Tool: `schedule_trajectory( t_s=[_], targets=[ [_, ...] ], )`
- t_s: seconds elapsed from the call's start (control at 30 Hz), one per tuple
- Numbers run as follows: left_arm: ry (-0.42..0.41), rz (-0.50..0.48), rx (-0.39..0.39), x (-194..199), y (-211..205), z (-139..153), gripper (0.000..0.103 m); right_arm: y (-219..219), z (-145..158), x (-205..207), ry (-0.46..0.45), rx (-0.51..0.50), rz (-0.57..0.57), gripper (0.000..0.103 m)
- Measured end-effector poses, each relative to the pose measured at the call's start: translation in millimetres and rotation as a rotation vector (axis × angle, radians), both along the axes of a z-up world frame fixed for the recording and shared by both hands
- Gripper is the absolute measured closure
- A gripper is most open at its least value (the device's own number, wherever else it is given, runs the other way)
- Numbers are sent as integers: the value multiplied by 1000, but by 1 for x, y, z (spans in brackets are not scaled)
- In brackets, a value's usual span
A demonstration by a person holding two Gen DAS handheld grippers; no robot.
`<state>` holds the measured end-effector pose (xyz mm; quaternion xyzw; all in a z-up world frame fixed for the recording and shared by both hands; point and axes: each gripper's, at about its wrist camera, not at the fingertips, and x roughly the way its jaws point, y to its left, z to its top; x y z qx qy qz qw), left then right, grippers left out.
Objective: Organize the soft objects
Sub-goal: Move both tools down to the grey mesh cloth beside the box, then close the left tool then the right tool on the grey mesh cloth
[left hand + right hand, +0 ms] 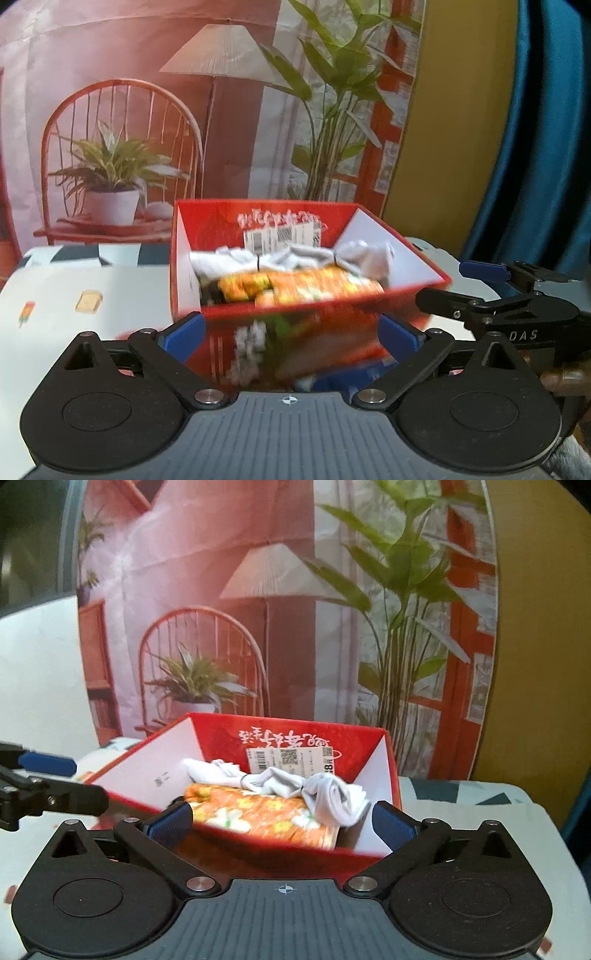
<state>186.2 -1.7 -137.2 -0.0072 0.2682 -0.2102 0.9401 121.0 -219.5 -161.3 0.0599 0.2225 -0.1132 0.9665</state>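
Both feeds come to me under warm, fairly even indoor light, bright enough to read colours, with a reddish cast over the printed backdrop (184,110). I see no hard shadows and no real glare. The left wrist view is smeared by motion: the near wall of the red box (295,332) and the orange cloth (303,288) inside it streak sideways, and the label print is unreadable. The right wrist view is sharper; I can make out the barcode sticker (291,758), though the box's near edge blurs. Fisheye bending curves the backdrop's edges, and the corners fall dark. The hand-held gripper bodies up close stay crisp.
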Motion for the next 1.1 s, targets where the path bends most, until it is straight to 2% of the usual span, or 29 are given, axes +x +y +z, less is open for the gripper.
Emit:
schedule_trajectory(
  t_s=[0.13,0.3,0.47,0.7,0.9,1.1],
  targets=[
    [14,6,-5,-27,8,-17,2,9,-13,-38,-25,8,-17,0],
    [93,48,-28,-39,15,-47,2,22,-40,-72,8,18,-30,0],
    [162,93,-63,-43,20,-73,2,30,-73,-92,117,49,-54,0],
    [157,109,-48,-43,18,-92,2,33,-95,-100,173,76,-101,0],
    [176,125,-12,-41,17,-109,2,20,-107,-97,212,144,-143,0],
    [173,114,-8,-40,19,-112,6,15,-117,-90,240,158,-153,0]
  ],
)
